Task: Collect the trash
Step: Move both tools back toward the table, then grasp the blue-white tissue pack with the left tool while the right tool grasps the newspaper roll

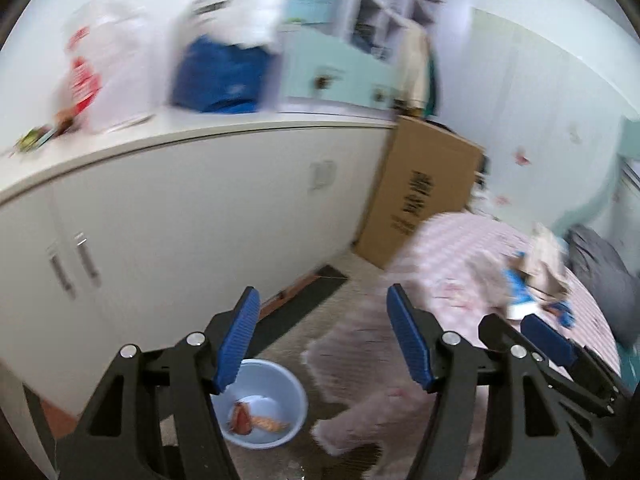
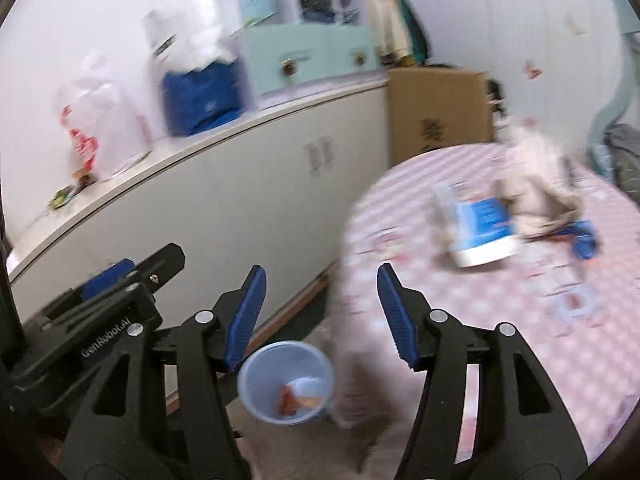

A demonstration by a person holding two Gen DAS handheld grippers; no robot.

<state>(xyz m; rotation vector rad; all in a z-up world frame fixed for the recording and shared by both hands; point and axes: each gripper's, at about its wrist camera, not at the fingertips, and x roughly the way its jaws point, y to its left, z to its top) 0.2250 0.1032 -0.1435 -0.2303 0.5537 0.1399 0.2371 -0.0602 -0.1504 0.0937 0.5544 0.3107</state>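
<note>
A light blue basin stands on the floor below both grippers, with red and orange wrappers in it; it also shows in the right wrist view as the basin. My left gripper is open and holds nothing. My right gripper is open too, with nothing between its blue pads. On the pink checked bed lie a blue-and-white packet, a small blue wrapper and a crumpled beige piece. The picture is blurred.
A long white cabinet runs along the left wall, with plastic bags, a blue bag and mint drawers on top. A cardboard box stands between cabinet and bed. A grey pillow lies far right.
</note>
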